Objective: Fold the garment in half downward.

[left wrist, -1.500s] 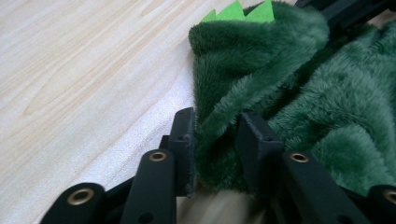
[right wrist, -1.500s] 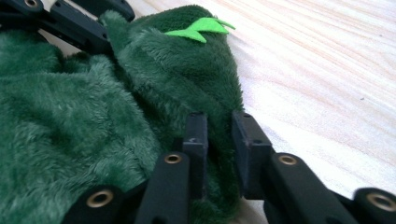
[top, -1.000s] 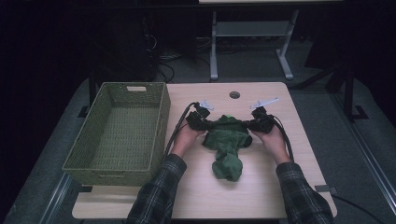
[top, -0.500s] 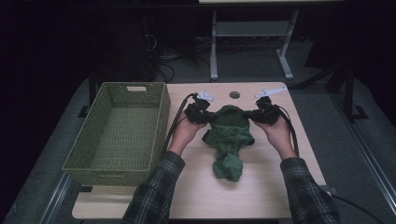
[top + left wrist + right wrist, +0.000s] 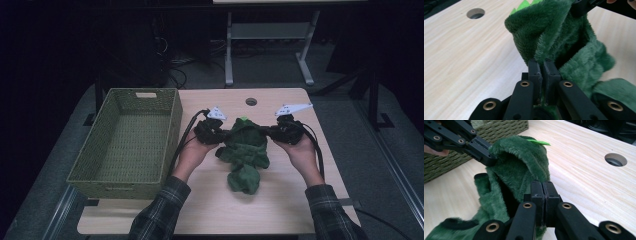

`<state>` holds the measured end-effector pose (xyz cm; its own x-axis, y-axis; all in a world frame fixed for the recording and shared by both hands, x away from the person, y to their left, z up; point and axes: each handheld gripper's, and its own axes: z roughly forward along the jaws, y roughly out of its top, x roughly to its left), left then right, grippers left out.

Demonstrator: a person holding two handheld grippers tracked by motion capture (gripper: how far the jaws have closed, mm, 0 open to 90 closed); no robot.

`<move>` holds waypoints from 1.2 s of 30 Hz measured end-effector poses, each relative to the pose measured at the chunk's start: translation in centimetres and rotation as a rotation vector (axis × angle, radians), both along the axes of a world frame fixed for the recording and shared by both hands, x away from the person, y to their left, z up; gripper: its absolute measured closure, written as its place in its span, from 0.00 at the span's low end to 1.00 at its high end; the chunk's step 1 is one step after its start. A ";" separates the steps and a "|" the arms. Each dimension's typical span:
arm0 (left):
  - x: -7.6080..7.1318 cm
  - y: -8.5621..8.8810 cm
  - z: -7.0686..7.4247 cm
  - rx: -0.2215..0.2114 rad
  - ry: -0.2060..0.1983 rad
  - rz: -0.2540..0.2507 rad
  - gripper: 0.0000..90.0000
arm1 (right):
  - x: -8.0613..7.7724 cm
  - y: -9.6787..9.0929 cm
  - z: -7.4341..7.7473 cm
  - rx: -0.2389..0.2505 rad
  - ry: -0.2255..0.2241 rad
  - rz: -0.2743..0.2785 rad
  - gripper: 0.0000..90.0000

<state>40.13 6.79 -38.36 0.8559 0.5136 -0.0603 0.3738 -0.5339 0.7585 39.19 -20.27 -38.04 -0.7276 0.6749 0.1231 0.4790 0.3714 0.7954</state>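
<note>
Since the green plush garment (image 5: 246, 150) near the counter's (image 5: 280, 210) middle looks light, soft and floppy, the left claw (image 5: 541, 65) and right claw (image 5: 545, 187) each pinch its upper edge at opposite corners, sensibly, while the rest sags.

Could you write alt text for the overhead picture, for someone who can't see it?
A person's two hands each hold a black gripper, the left gripper and right gripper pinching opposite sides of a fuzzy green garment above a light wooden table. An empty green woven basket sits at the table's left side.
</note>
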 end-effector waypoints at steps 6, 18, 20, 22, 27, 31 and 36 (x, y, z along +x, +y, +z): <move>-1.5 0.8 0.6 -0.032 0.018 -0.018 0.96 | -2.0 -0.1 0.3 -0.007 -0.017 0.025 0.99; -6.0 1.6 -0.2 -0.024 -0.007 -0.079 0.96 | -6.8 -0.4 -0.6 0.018 -0.021 0.081 0.98; -6.8 1.7 -0.4 -0.028 -0.002 -0.085 0.96 | -7.6 -0.4 -0.8 0.009 -0.025 0.096 0.98; -7.4 1.8 -0.6 -0.023 -0.003 -0.098 0.96 | -8.4 -0.3 -1.1 0.023 -0.008 0.110 0.98; -8.6 2.0 -1.6 -0.008 0.017 -0.121 0.96 | -10.1 -0.1 -2.3 0.021 0.018 0.139 0.98; -9.3 2.0 -2.6 0.004 0.036 -0.140 0.96 | -10.9 0.1 -3.4 0.015 0.047 0.161 0.98; -10.3 1.8 -4.2 0.040 0.063 -0.174 0.96 | -11.9 0.4 -4.4 -0.005 0.077 0.179 0.98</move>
<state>29.86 8.55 -42.52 0.9271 0.3614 -0.0995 0.3197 -0.6235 0.7135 27.31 -19.87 -42.45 -0.8244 0.5366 0.1798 0.4645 0.4600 0.7567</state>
